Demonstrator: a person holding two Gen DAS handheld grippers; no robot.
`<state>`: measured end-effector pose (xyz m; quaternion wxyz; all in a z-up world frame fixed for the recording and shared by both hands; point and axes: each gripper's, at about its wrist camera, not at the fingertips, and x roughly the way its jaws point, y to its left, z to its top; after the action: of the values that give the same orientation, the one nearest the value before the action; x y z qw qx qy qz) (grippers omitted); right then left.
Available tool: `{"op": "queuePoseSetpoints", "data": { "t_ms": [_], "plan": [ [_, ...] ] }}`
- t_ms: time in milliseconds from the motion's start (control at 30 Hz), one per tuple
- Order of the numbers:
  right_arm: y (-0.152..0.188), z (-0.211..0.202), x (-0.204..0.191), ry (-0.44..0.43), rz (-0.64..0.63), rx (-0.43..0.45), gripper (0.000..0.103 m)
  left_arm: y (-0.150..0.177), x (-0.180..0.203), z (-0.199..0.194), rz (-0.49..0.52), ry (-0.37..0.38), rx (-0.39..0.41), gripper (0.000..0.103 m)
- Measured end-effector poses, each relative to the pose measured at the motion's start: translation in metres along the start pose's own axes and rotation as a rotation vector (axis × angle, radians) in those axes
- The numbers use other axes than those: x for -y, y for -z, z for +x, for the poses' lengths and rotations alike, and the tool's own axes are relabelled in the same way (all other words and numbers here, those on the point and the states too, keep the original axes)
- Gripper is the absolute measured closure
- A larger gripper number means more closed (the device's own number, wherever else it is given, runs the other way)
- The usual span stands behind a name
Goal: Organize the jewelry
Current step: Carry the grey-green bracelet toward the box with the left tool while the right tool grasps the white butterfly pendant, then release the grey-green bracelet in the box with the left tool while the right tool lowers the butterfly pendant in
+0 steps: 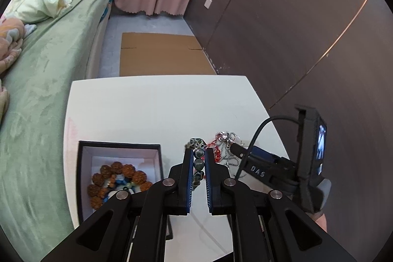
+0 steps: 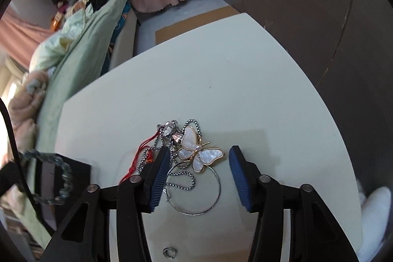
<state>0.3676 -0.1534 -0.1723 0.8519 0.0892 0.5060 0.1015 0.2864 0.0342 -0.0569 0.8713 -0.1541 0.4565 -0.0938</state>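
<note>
Left hand-held gripper (image 1: 199, 163) clamps glossy round-bead bracelet (image 1: 198, 165); right hand-held gripper (image 2: 199, 176) spread around pearly butterfly pendant (image 2: 200, 151).

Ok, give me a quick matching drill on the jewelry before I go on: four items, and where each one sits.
1. dark green bead bracelet
2. brown seed-bead bracelet
3. pearly butterfly pendant
4. small silver ring

a. in the black box
b. alone on the white table, near edge
c. between the open right gripper fingers
d. clamped in the left gripper

1-d, 2-a, 3-c, 4-b
</note>
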Motion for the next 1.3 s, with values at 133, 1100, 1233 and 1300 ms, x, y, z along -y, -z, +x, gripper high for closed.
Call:
{"op": "queuePoseSetpoints", "data": {
  "t_ms": [133, 1100, 1233, 1300],
  "plan": [
    [0.001, 0.000, -0.008, 0.068, -0.051, 0.012, 0.048, 0.000, -0.008, -0.005, -0.001, -0.007, 0.011, 0.094],
    [0.008, -0.058, -0.026, -0.170, -0.024, 0.097, 0.060, -0.003, -0.047, -0.045, -0.056, -0.063, 0.081, 0.094],
    [0.011, -0.071, -0.035, -0.280, -0.005, 0.114, 0.060, 0.000, -0.056, -0.037, -0.077, -0.026, 0.038, 0.094],
    [0.011, -0.074, -0.042, -0.341, 0.001, 0.116, 0.060, 0.003, -0.064, -0.032, -0.109, -0.012, 0.005, 0.091]
  ]
}}
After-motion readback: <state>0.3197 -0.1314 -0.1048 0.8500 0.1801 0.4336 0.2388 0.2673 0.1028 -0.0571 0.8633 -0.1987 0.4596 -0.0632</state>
